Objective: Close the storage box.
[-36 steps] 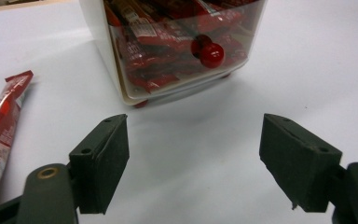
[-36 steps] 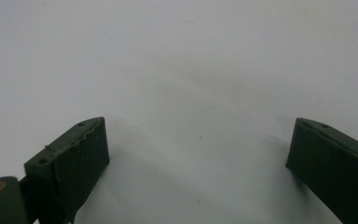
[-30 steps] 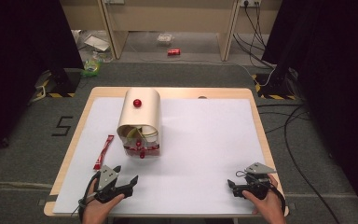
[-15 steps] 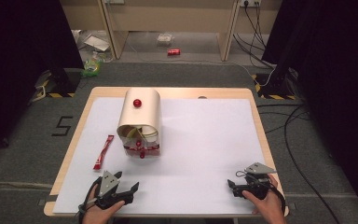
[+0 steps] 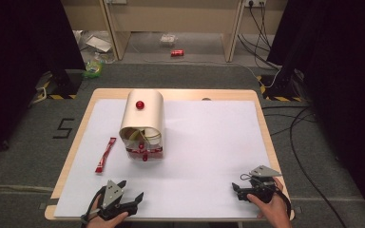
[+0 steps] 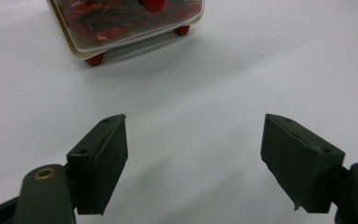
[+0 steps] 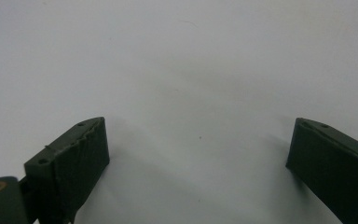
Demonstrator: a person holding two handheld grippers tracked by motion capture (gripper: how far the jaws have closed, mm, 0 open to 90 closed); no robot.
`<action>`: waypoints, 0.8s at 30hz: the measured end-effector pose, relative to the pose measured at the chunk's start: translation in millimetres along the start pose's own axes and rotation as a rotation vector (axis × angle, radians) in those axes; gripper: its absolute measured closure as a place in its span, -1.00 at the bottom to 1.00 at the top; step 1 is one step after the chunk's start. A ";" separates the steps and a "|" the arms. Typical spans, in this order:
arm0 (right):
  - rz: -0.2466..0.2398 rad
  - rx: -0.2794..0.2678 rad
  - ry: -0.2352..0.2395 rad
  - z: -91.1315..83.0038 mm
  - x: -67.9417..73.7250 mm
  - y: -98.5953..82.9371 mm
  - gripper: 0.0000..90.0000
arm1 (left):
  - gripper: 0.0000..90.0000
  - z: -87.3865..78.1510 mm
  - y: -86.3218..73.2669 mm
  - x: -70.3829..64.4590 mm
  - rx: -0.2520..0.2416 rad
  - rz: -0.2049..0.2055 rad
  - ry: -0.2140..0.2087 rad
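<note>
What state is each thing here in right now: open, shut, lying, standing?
Left tongs: open, empty, over the white sheet.
Right tongs: open, empty.
Cream box: standing, rounded lid raised, red packets inside.
Red packet: lying flat left of the box, apart from it.

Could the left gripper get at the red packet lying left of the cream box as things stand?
Probably yes: the left gripper is open, and only bare white sheet lies between it and the red packet, which lies apart from the cream box.

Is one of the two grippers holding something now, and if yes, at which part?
Nothing is held. The left gripper and the right gripper are both open with only white table cover between the jaws; the cream box stands apart, untouched.
</note>
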State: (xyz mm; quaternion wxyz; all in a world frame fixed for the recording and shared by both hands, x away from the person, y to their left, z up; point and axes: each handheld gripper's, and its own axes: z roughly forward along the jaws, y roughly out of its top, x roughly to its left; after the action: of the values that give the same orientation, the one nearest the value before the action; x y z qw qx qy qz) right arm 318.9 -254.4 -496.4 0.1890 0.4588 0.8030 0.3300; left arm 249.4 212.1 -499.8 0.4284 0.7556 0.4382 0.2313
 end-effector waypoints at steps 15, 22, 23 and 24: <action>0.000 0.000 0.000 0.0 0.0 0.0 -0.87 | -0.53 -4.1 -13.0 -4.4 0.018 0.006 -0.011; 0.000 0.000 0.000 0.0 0.0 0.0 -0.87 | -0.57 -10.1 -21.9 -5.9 -0.003 0.014 -0.016; -0.001 0.000 0.000 0.0 0.0 0.0 -0.87 | -0.58 -10.8 -23.0 -6.1 -0.004 0.017 -0.015; -0.001 0.000 0.000 0.0 0.0 0.0 -0.87 | -0.59 -11.7 -24.4 -6.3 -0.007 0.022 -0.011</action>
State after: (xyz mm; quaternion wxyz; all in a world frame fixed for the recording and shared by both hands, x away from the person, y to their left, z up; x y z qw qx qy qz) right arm 318.9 -254.4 -496.4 0.1893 0.4585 0.8031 0.3300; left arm 226.4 218.0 -514.2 0.4310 0.7599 0.4269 0.2334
